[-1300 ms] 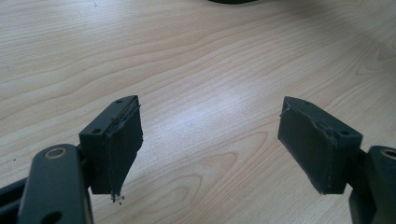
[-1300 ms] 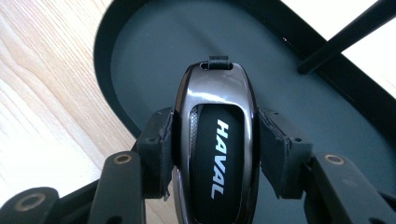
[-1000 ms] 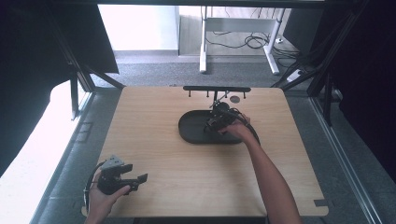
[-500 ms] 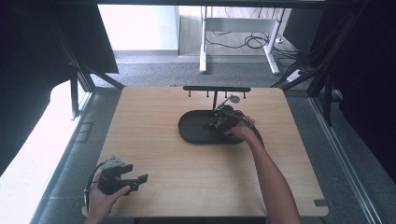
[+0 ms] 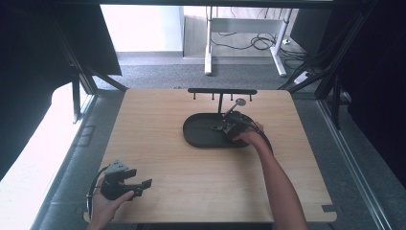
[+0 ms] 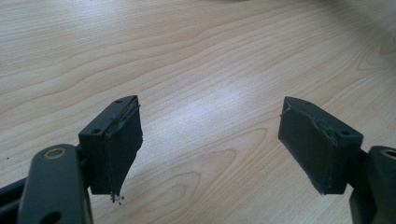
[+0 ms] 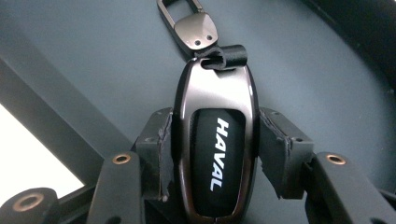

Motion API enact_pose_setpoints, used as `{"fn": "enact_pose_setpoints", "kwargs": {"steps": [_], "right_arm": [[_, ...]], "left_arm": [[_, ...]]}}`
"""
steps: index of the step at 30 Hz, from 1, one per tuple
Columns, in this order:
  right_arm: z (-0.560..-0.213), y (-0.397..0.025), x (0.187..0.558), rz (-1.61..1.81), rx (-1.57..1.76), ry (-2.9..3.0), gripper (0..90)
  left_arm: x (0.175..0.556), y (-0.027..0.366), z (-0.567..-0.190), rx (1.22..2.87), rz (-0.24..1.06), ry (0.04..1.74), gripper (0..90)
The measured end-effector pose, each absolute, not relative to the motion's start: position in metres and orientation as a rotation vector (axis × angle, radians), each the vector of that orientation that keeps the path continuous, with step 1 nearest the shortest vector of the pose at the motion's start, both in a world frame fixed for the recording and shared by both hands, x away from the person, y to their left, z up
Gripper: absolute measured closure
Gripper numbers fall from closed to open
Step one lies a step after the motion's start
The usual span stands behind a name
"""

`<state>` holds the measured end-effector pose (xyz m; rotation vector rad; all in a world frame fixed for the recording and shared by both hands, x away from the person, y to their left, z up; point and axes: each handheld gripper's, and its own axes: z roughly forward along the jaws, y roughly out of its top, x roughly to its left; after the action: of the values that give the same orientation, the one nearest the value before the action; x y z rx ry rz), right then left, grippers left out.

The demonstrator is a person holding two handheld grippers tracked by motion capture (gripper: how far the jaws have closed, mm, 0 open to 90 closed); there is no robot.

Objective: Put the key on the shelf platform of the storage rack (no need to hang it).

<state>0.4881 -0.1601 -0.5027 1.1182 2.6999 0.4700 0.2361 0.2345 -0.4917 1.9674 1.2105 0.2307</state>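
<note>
The right gripper [image 7: 215, 154] is over the black oval tray [image 5: 201, 136] at the middle of the wooden table [image 5: 191, 187]; in the right gripper view its 2 jaws are clamped on the flanks of a dark, glossy HAVAL car key fob [image 7: 215, 149], one pad on each side, the white lettering running up the face; a short black strap loop [image 7: 223, 57] sits at the top of the fob, and a metal clip [image 7: 189, 25] hangs off it toward the tray's grey floor; from the high view the right gripper [image 5: 230, 127] is near the tray's right end, the right hand [image 5: 249, 137] behind it, and a small round silvery piece on a thin stem [image 5: 238, 103] pokes up beside it, too small to name with any confidence; just past the tray stands a black T-shaped rack [image 5: 221, 92] with 4 short pegs under its bar; down at the near left corner the left gripper [image 5: 136, 184] rests low in the left hand [image 5: 107, 201], well apart from the tray; in the left gripper view its jaws stand wide apart over bare wood grain, nothing between the 2 pads [image 6: 123, 147].
</note>
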Motion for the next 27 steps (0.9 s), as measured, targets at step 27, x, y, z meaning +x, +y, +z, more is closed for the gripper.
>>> {"fn": "enact_pose_setpoints", "kwargs": {"steps": [27], "right_arm": [[-0.443, -0.154, 0.437, 0.671, 0.971, 2.634, 38.4]], "left_arm": [[0.236, 0.231, -0.492, 1.971, 0.228, 1.204, 21.8]]}}
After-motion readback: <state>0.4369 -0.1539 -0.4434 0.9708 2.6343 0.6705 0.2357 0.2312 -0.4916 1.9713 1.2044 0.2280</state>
